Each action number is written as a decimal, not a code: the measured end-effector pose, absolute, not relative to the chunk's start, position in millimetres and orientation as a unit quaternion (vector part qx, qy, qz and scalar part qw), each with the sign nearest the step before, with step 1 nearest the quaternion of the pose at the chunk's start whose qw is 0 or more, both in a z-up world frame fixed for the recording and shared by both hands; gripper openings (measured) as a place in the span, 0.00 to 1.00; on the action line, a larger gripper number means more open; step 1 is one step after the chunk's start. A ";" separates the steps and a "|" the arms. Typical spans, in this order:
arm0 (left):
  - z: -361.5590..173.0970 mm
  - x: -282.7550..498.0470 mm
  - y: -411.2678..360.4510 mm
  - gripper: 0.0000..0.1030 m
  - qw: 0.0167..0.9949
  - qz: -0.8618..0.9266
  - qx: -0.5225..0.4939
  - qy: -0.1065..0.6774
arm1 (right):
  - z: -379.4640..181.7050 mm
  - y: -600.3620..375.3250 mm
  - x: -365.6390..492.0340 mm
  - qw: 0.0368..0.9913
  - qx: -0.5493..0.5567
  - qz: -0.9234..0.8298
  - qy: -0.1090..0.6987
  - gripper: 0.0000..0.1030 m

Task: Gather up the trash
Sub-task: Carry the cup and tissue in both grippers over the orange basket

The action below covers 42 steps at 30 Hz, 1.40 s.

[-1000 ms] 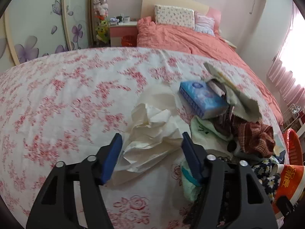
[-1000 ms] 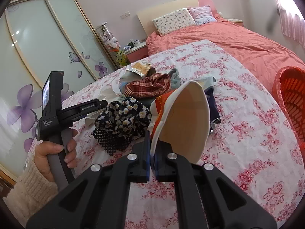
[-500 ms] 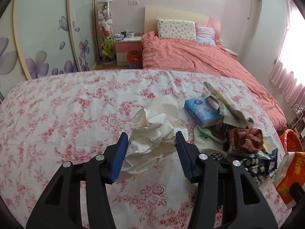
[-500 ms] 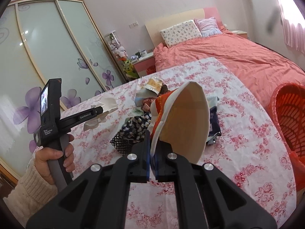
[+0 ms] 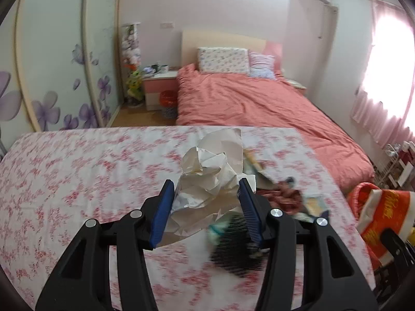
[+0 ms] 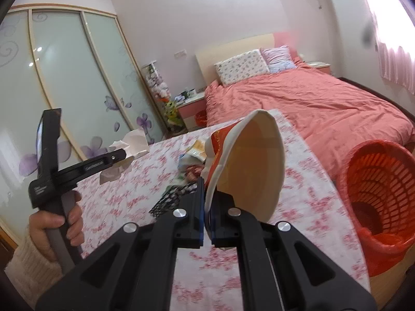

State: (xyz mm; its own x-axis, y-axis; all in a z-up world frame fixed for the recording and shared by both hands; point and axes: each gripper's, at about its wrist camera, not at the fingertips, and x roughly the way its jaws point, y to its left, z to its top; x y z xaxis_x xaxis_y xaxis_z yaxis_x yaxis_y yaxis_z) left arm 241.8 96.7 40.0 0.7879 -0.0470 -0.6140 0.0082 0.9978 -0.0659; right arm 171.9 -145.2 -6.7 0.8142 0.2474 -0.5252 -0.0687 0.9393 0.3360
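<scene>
Trash: crumpled paper [image 5: 210,181] and a flattened paper cup [image 6: 249,165], both in my grip and clear of the floral bedcover [image 5: 77,176].
Left gripper [image 5: 205,207]: jaws half spread, blue pads squeezing the paper wad.
Right gripper [image 6: 206,212]: jaws pressed together on the cup's rim.
Done: two pieces picked up.
Left: neither is in the red basket [image 6: 376,194] yet; wrappers lie among the heap of clothes [image 5: 280,199], and may need collecting.
Right view only: the basket's empty-looking inside, just beside the bed edge, and my hand [image 6: 57,225] on the left handle.
Left view only: both pads on the paper.
</scene>
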 end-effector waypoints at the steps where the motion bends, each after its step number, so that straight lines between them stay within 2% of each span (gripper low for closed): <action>1: 43.1 240.0 88.7 0.50 0.946 -0.023 -0.028 0.322 | -4.1 -151.0 170.1 0.942 0.153 0.078 0.289 0.05; 14: 45.9 228.9 -21.3 0.50 0.939 -0.145 -0.006 0.312 | -10.7 -248.8 148.7 0.942 0.190 -0.017 0.275 0.05; 36: -7.5 233.1 -190.8 0.51 0.874 -0.309 0.026 0.374 | -41.3 -393.8 133.2 0.918 0.254 -0.130 0.276 0.05; 40: -18.9 236.7 -209.6 0.54 0.862 -0.318 0.035 0.394 | -49.6 -411.1 141.9 0.912 0.268 -0.131 0.282 0.16; 42: -23.6 237.4 -215.8 0.56 0.859 -0.317 0.039 0.401 | -50.5 -417.3 147.6 0.910 0.271 -0.133 0.283 0.31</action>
State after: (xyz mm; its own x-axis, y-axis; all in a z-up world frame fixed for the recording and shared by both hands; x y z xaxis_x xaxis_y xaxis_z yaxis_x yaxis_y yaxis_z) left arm 237.4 -215.8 -23.6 0.4781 -0.5124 -0.7134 0.5756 0.7963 -0.1861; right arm 147.6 -417.3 -50.5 0.8044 -0.0884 -0.5874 0.3957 0.8173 0.4189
